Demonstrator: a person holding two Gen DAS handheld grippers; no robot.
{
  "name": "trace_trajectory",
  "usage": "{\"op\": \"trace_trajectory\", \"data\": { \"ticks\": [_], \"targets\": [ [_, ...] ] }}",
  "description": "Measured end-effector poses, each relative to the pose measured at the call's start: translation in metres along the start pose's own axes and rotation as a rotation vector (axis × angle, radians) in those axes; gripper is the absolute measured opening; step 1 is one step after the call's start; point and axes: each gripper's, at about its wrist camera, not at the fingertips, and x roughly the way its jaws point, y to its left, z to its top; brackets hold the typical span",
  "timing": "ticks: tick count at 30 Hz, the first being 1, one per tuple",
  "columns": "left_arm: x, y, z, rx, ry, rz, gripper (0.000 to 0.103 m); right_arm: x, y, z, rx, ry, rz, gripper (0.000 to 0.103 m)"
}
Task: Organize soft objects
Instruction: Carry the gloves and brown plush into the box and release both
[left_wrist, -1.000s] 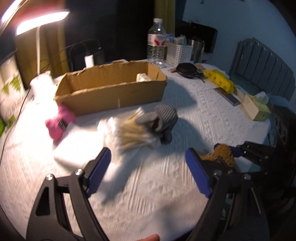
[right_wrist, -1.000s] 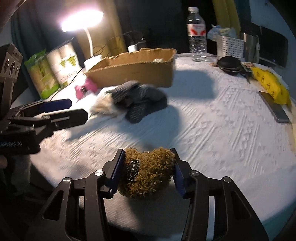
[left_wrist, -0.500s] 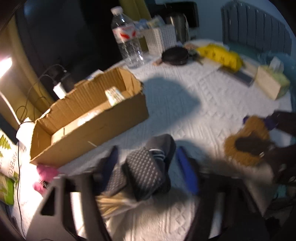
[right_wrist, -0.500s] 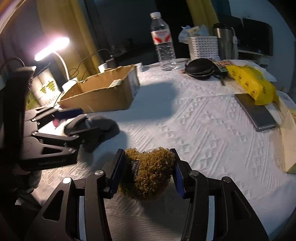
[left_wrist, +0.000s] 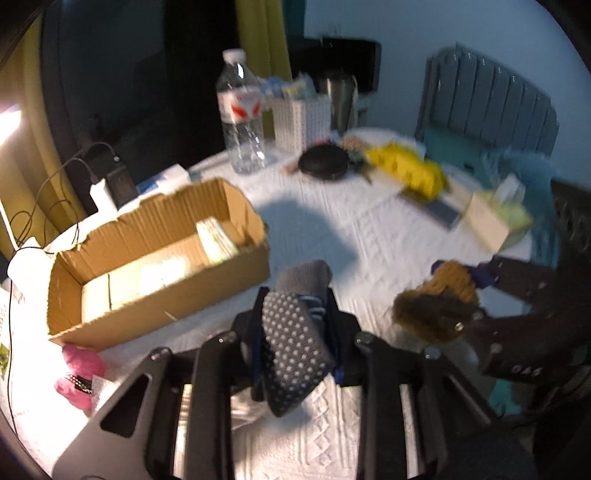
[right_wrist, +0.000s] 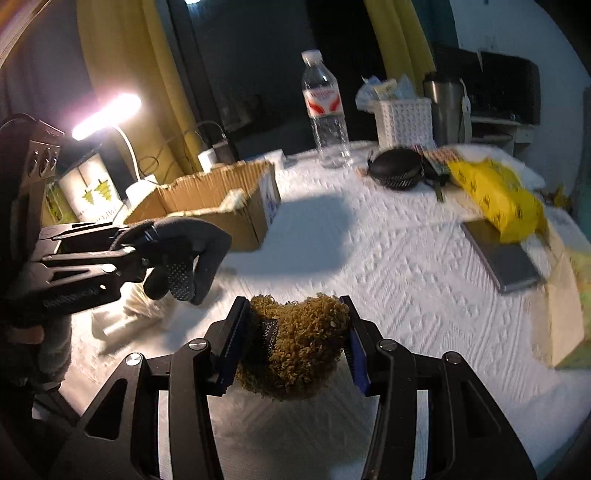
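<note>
Two tools each grip a soft item above a white-covered worktop (right_wrist: 388, 266). At lower centre of the left wrist view, the left tool (left_wrist: 295, 332) is clenched on a grey sock (left_wrist: 295, 350) with dotted grips, lifted off the cloth. At lower centre of the right wrist view, the right tool (right_wrist: 293, 343) is clenched on a curly brown plush (right_wrist: 295, 350). An open cardboard box (left_wrist: 155, 258) sits at middle left, and a pink soft item (left_wrist: 79, 373) lies just below it.
</note>
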Motion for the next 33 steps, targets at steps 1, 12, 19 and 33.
{"op": "trace_trajectory", "data": {
  "ticks": [1,12,19,33],
  "targets": [
    [-0.006,0.005,0.002,-0.012,-0.019,0.002,0.027,-0.001,0.003,0.004,-0.005,-0.006,0.0,0.051],
    [-0.058,0.082,0.012,-0.167,-0.192,0.028,0.027,0.007,0.05,0.057,-0.1,-0.071,0.01,0.051],
    [-0.07,0.13,0.009,-0.217,-0.245,0.076,0.028,0.029,0.082,0.089,-0.167,-0.075,0.028,0.051],
    [-0.026,0.191,0.003,-0.272,-0.222,0.126,0.029,0.107,0.114,0.132,-0.183,-0.056,0.075,0.052]
  ]
}}
